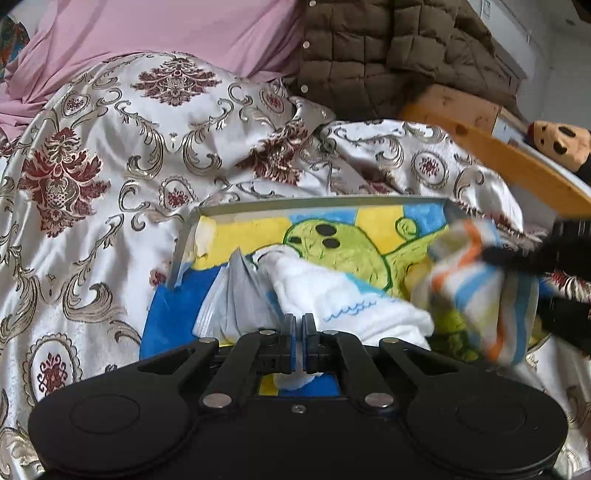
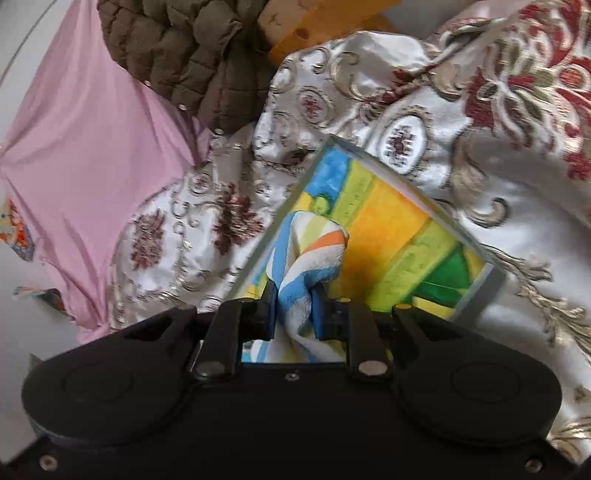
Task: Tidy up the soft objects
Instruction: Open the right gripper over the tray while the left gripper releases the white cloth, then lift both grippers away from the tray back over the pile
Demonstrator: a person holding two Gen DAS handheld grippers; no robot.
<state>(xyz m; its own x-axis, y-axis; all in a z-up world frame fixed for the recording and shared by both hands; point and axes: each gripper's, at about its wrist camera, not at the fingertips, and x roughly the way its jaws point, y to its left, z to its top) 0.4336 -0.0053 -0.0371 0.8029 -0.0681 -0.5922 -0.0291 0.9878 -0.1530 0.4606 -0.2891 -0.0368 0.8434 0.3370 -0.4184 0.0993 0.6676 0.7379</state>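
Observation:
A shallow tray [image 1: 295, 204] lined with a bright cartoon-print cloth lies on the bed. In it lie a white towel [image 1: 332, 295] and a grey-white cloth [image 1: 236, 295]. My left gripper [image 1: 298, 325] hangs just above them with its jaws closed, nothing clearly between them. My right gripper [image 2: 293, 306] is shut on a striped blue, orange and white towel [image 2: 310, 254] and holds it over the tray [image 2: 480, 299]. That striped towel [image 1: 476, 280] and the right gripper [image 1: 524, 258] also show at the tray's right side in the left wrist view.
A white satin bedspread [image 1: 110, 177] with dark red and gold patterns surrounds the tray. A pink sheet [image 1: 166, 33] and a brown quilted jacket [image 1: 388, 48] lie behind. A wooden bed rail [image 1: 517, 162] and a plush toy [image 1: 561, 142] are at the right.

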